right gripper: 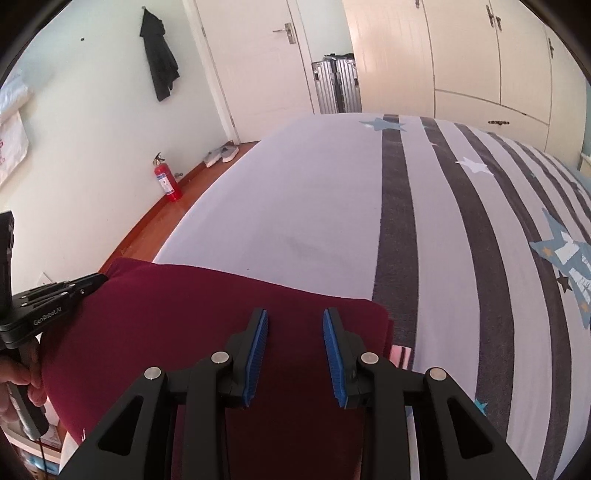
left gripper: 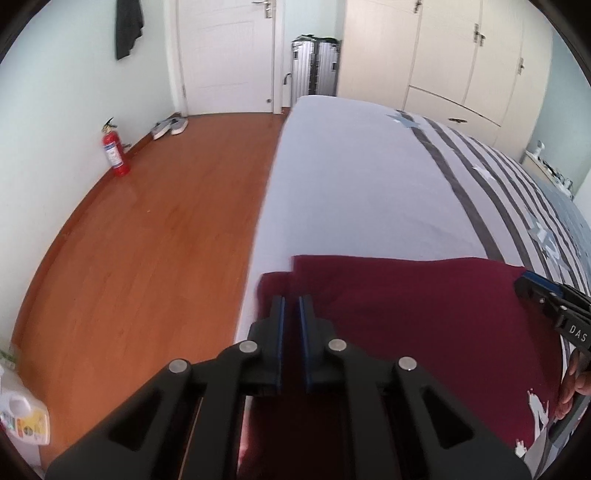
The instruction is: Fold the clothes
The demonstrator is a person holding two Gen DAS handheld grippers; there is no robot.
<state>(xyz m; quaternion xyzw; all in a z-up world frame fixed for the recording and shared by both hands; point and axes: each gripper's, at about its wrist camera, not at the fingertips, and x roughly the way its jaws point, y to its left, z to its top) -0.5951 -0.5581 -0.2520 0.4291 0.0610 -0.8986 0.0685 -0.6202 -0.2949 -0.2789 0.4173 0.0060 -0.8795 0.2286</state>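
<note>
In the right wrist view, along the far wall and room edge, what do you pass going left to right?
Dark jacket on the wall → fire extinguisher → shoes → door handle → suitcases → wardrobe.

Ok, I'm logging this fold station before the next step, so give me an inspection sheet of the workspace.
Surface: bed, grey sheet with dark stripes and stars.
Job's things: maroon garment lying at the bed's near edge.
Clutter: pink striped cloth peeking out beside the garment.
Grippers: left claw nearly closed over the garment's edge; right claw open above it.
Cables: nothing seen.
Surroundings: fire extinguisher, shoes, suitcases, wardrobe, door.
</note>
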